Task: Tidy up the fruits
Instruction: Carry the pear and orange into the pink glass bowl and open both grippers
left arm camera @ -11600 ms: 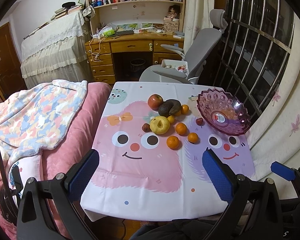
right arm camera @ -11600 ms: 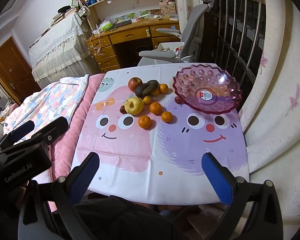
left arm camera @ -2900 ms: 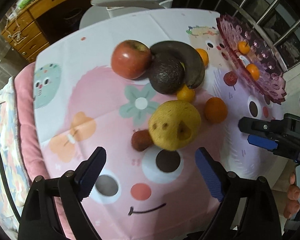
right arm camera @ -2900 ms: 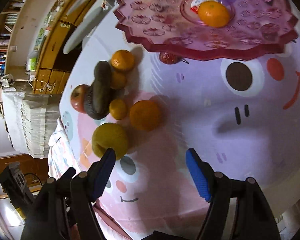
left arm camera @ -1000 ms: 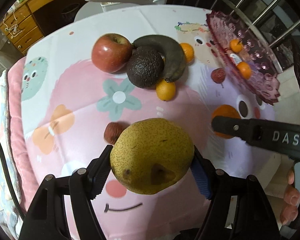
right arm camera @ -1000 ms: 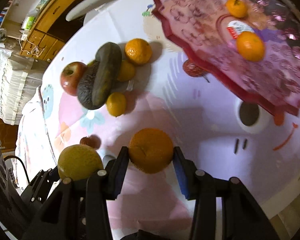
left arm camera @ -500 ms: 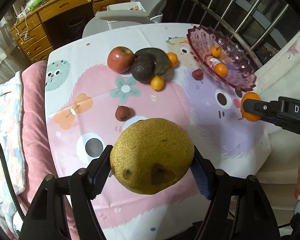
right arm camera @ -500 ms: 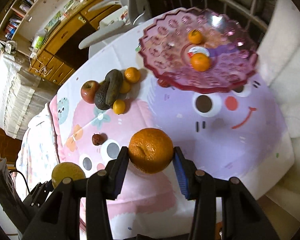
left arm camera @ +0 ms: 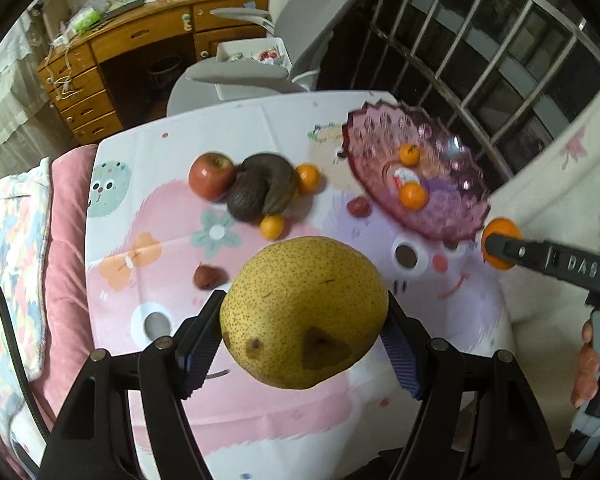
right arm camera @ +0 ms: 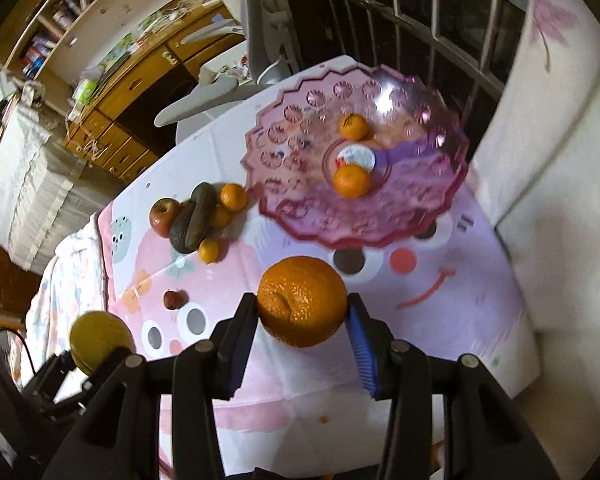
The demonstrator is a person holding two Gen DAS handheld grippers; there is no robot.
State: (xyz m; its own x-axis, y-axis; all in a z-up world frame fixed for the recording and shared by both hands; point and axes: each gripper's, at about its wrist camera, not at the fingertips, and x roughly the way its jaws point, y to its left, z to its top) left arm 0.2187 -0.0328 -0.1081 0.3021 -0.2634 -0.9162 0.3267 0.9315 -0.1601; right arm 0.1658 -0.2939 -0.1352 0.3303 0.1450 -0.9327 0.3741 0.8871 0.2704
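Observation:
My left gripper (left arm camera: pixel 304 328) is shut on a yellow pear (left arm camera: pixel 304 308) and holds it high above the table's near side. My right gripper (right arm camera: pixel 302 320) is shut on a large orange (right arm camera: pixel 302 306), held above the table just in front of the pink glass bowl (right arm camera: pixel 300 128). The bowl holds two small oranges (right arm camera: pixel 351 180). On the cloth remain a red apple (left arm camera: pixel 211 176), an avocado (left arm camera: pixel 246 198), a dark curved fruit (left arm camera: pixel 278 178), small oranges (left arm camera: pixel 272 227) and two small red fruits (left arm camera: pixel 208 276).
The table has a cartoon-face cloth (left arm camera: pixel 140 208). A pink bed with a blanket (left arm camera: pixel 12 232) lies along its left side. A grey office chair (left arm camera: pixel 268 64) and a wooden desk (left arm camera: pixel 132 40) stand behind. Window bars (left arm camera: pixel 480 60) and a white curtain (right arm camera: pixel 560 160) are at the right.
Both grippers have kept their fruit and risen and pulled back, so more of the table shows. The right gripper now faces the bowl more squarely.

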